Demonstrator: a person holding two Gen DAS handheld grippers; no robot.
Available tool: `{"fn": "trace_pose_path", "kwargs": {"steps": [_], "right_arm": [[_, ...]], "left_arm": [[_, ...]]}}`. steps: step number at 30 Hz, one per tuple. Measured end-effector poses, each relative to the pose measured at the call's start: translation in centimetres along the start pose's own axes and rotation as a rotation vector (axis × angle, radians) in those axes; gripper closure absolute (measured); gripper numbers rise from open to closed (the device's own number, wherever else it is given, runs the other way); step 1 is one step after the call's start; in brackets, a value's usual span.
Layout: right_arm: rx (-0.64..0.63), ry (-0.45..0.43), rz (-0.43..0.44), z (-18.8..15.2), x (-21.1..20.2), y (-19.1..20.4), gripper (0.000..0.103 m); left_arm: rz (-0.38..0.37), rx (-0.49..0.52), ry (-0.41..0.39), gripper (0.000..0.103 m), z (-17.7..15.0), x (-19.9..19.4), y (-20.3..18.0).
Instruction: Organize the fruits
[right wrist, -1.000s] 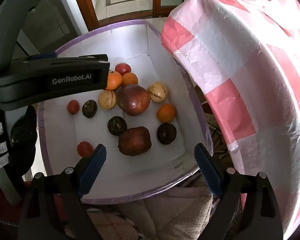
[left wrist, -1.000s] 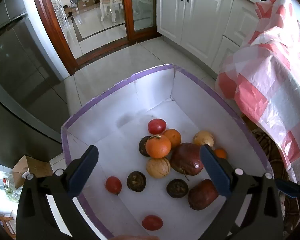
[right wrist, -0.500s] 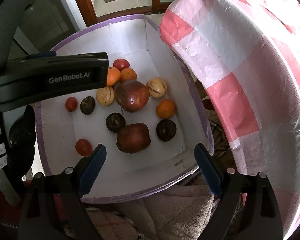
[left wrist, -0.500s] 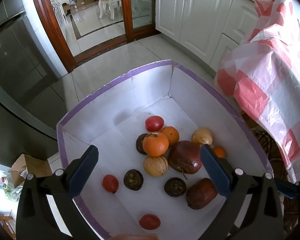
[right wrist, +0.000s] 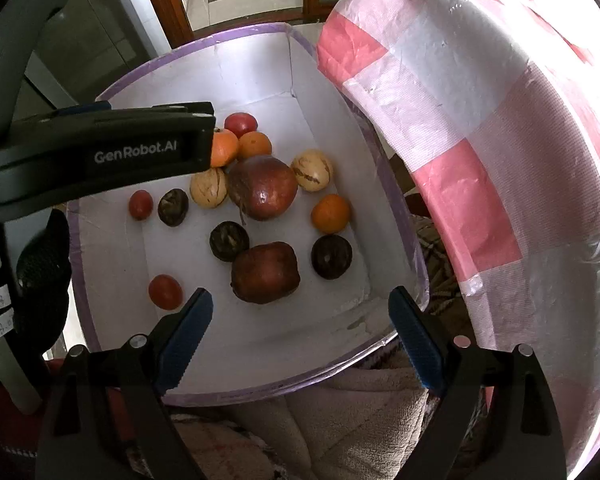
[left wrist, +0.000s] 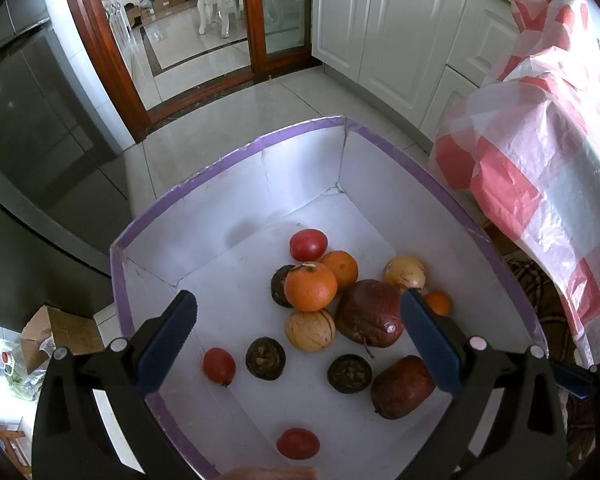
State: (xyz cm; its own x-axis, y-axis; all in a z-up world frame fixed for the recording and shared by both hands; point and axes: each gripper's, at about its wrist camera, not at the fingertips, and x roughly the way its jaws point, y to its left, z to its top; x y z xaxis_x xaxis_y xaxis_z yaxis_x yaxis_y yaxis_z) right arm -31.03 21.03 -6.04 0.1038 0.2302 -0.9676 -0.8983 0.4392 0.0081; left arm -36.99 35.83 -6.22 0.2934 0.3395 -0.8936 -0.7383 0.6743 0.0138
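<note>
A white box with a purple rim point(left wrist: 236, 152) point(right wrist: 404, 216) holds loose fruit: oranges point(left wrist: 310, 286) point(right wrist: 330, 211), red tomatoes point(left wrist: 308, 245) point(right wrist: 165, 291), two large dark red fruits point(left wrist: 370, 313) point(right wrist: 265, 272), pale striped melons point(left wrist: 310, 330) point(right wrist: 312, 170) and dark round fruits point(left wrist: 265, 358) point(right wrist: 331, 256). My left gripper point(left wrist: 300, 344) hovers open above the box, nothing between its fingers. My right gripper point(right wrist: 300, 332) is open over the box's near edge, also empty. The left gripper's black body point(right wrist: 100, 156) crosses the right wrist view and hides part of one orange.
A pink and white checked plastic cloth point(left wrist: 540, 152) point(right wrist: 480, 120) drapes close to the box's right side. White cabinets point(left wrist: 380, 32), a wooden door frame point(left wrist: 100, 40) and tiled floor lie beyond. A grey fleece blanket point(right wrist: 340, 420) lies under the box's near edge.
Both grippers have drawn slightly back and up, so the box and fruit sit a little lower and smaller in view. Both stay open and the fruit has not moved.
</note>
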Motion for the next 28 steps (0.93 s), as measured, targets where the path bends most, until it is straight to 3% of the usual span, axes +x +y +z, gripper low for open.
{"fn": "trace_pose_path", "kwargs": {"steps": [17,28], "right_arm": [[-0.007,0.0,0.0,-0.1,0.1,0.1,0.016],[-0.042,-0.087,0.017,-0.6,-2.8,0.4,0.016]], "left_arm": [[0.026,-0.005,0.009,0.001,-0.2,0.3,0.2],[0.095,0.009,-0.004,0.001,1.2,-1.7,0.1]]}}
